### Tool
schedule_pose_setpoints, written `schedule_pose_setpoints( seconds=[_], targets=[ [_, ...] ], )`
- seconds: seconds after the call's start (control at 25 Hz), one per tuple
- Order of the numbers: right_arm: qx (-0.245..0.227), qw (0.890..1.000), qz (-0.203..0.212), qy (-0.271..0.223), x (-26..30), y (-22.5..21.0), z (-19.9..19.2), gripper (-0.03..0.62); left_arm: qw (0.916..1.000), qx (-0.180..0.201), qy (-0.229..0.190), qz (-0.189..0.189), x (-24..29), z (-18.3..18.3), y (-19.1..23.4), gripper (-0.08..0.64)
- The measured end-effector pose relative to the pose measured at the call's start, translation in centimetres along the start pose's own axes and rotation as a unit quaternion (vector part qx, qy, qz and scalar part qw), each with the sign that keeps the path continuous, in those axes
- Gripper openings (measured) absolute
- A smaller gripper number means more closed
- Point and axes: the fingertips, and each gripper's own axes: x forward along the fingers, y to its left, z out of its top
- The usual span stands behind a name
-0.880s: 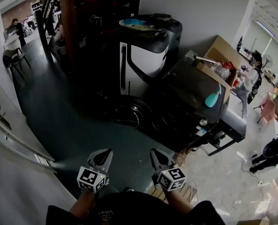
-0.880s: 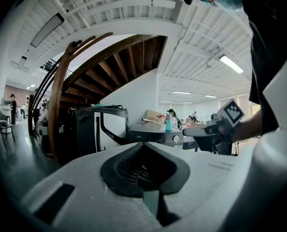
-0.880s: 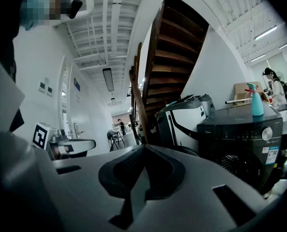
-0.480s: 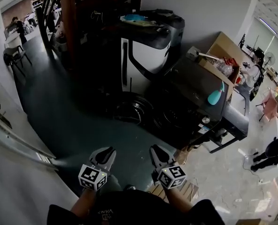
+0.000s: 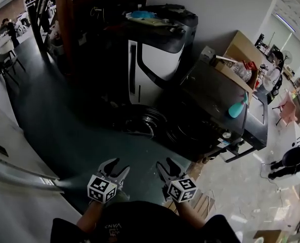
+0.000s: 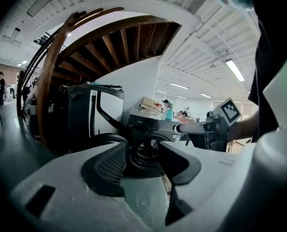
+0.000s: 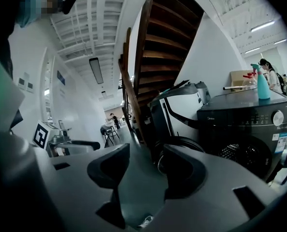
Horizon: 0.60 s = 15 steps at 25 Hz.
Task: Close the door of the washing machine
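Washing machine (image 5: 215,100): dark front-loader on the floor against the wall, well ahead of the person. Its round door (image 5: 142,121) hangs swung open to the left of the drum mouth, low near the floor. Step in hand, as judged: approach, with no contact yet. Left gripper (image 5: 115,167) and right gripper (image 5: 166,165) are both held low and near the body, jaws released and nothing between them. To do it well: step closer, set one gripper on the door's outer rim far from the hinge, sweep it along its arc, and press until the latch seats. Containers: the drum (image 6: 147,149) shows bare perforated metal, no laundry that I can make out. Cardboard box (image 5: 241,47) beside the machine holds bottles (image 5: 239,71). A teal spray bottle (image 5: 236,108) stands on the machine's top.
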Motion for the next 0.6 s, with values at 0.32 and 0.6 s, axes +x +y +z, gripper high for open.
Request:
schedule_pose_setpoints(
  seconds=[0.32,0.6],
  targets=[
    [0.023,0.998,-0.065,-0.001,8.1,-0.9,1.2,0.196,0.9981,0.015,0.039,-0.044,3.7,1.6,9.9,0.207],
    [0.059,0.990,-0.129,-0.017,12.9,-1.0,1.8,0.195,0.9930,0.038,0.066,-0.090,6.2,2.1,16.7,0.207]
  ],
)
